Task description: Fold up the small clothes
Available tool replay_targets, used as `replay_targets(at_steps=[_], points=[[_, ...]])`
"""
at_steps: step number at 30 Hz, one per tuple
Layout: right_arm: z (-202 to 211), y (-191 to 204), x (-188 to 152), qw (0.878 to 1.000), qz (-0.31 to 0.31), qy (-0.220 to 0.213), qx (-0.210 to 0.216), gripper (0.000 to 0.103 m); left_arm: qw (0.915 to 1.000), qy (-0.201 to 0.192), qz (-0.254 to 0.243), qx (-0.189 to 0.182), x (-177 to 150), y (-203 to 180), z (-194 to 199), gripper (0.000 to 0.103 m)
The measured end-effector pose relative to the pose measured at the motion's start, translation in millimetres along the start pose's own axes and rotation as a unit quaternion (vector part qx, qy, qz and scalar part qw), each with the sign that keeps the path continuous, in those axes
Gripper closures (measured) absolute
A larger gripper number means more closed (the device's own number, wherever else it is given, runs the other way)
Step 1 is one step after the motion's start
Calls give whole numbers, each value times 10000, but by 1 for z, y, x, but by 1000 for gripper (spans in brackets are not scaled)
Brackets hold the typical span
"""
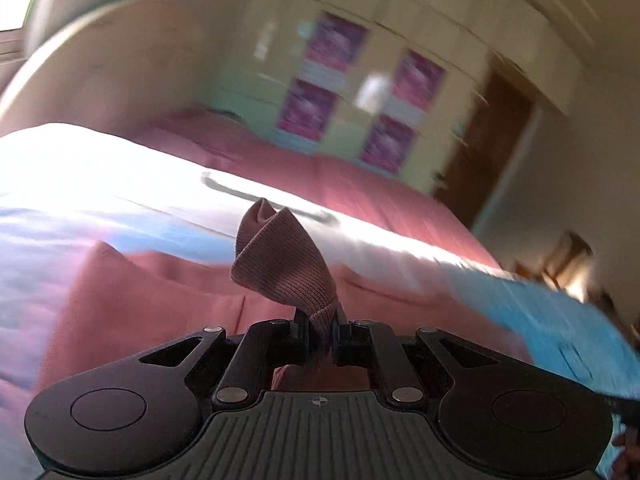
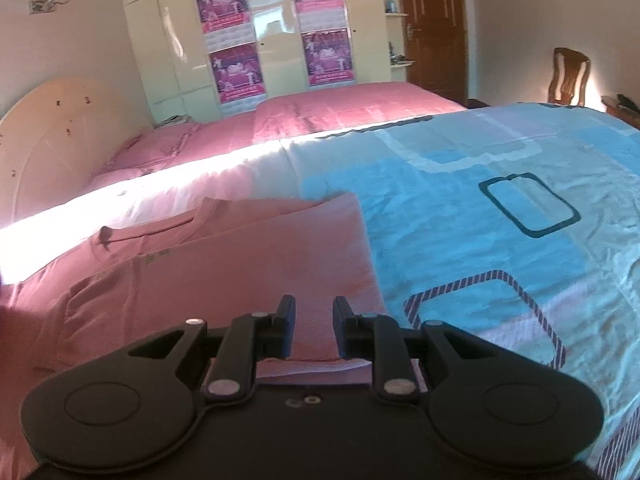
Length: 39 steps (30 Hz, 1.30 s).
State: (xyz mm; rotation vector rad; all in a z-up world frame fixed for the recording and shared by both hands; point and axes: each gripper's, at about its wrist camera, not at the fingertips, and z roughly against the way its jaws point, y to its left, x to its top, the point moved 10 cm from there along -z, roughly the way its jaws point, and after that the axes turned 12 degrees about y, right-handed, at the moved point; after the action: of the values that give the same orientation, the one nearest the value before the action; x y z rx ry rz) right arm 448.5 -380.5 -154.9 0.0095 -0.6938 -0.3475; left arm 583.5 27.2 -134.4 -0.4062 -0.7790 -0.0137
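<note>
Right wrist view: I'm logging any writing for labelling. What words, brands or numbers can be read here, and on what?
No text can be read.
Four posters on the wardrobe: print is there, too small and blurred to read.
Pink shirt: a small mark near the collar, too small to read.
Right gripper: no lettering visible.
Left wrist view: motion-blurred, nothing legible.

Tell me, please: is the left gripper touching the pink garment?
Touching. The left wrist view shows the left gripper shut on a fold of the pink garment, pinched between its fingers.
</note>
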Motion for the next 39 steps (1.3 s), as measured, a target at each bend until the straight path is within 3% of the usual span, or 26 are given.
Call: replay_targets(at_steps=[5,8,10,11,13,14,17,21,25,28,30,32,35,38,39], points=[[4,-12,0,9997,-104,54,212,81,9957,572,-728,64,-21,-94,-50,94],[5,-18,1,9993,-156,91,337,80,9914,912,-925,166,-34,-131,-79,94],[3,-19,0,9982,-208,176,532,73,9877,1151,-1038,210,-58,-152,-95,92],[2,-19,0,9974,-236,241,634,71,9856,1295,-1049,267,-65,-156,-107,84],[0,-16,-1,9957,-257,343,817,53,9847,1371,-1077,46,-81,-170,-113,28],[-1,-13,-1,9946,-267,369,935,51,9853,1303,-1106,-79,-82,-177,-108,19],[-2,2,-1,9907,-181,448,1275,54,9857,964,-1378,70,-86,-181,-76,17],[-14,31,-5,9799,-228,721,1847,58,9932,494,-977,396,-75,-129,-20,18],[-25,66,-12,9665,-212,994,2357,59,9887,175,-832,1237,-82,-51,37,18],[-35,86,-19,9583,-280,1204,2575,59,9822,298,-742,1698,-97,-3,60,18],[-41,97,-23,9530,-376,1323,2698,59,9808,428,-522,1827,-105,23,63,19],[-47,104,-26,9439,-617,1483,2885,59,9801,564,-396,1864,-107,39,55,28],[-57,112,-31,9367,-926,1613,2967,65,9788,696,-283,1904,-112,54,41,30],[-65,118,-32,9462,-890,1615,2659,78,9807,641,-219,1834,-110,59,29,31],[-65,123,-30,9510,-757,1551,2566,91,9805,656,-241,1835,-109,59,27,32]])
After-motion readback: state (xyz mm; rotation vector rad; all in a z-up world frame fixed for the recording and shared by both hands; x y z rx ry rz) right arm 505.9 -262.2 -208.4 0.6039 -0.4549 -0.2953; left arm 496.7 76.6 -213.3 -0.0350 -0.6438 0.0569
